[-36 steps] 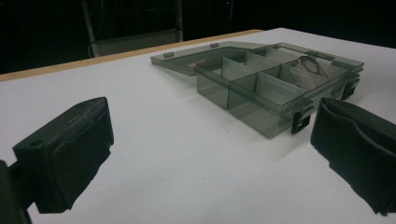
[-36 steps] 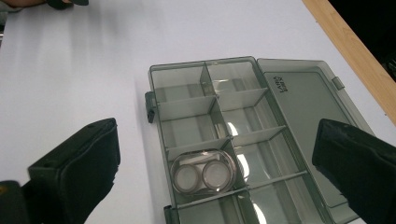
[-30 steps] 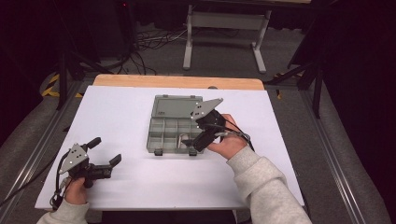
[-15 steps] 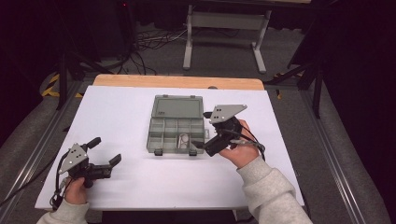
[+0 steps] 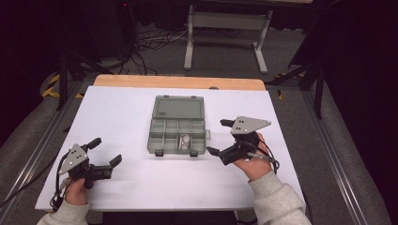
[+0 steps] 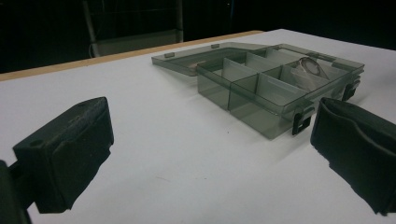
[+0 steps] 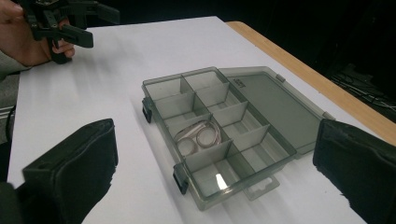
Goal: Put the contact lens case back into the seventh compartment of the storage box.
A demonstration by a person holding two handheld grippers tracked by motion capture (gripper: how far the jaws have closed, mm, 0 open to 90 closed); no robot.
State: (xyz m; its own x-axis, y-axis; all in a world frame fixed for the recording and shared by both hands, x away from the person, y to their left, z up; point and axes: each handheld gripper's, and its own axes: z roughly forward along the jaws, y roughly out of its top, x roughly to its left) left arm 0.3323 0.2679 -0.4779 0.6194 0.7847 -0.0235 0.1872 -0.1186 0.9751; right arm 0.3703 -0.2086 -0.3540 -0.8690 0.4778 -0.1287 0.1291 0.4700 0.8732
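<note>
So the grey compartment box [image 5: 177,130] sits mid-worktop [image 5: 122,112] with its lid [image 5: 179,107] flipped flat open toward the far edge. One of the front-row compartments holds a couple of clear ring-shaped bits [image 7: 198,136]; can't really tell what they are. Right gripper [image 5: 218,138] hovers just beside the box's right front corner, jaws spread wide, nothing in them. Left gripper [image 5: 106,152] is well off near the front left corner of the worktop, jaws also wide apart and empty, pointing toward the box.
</note>
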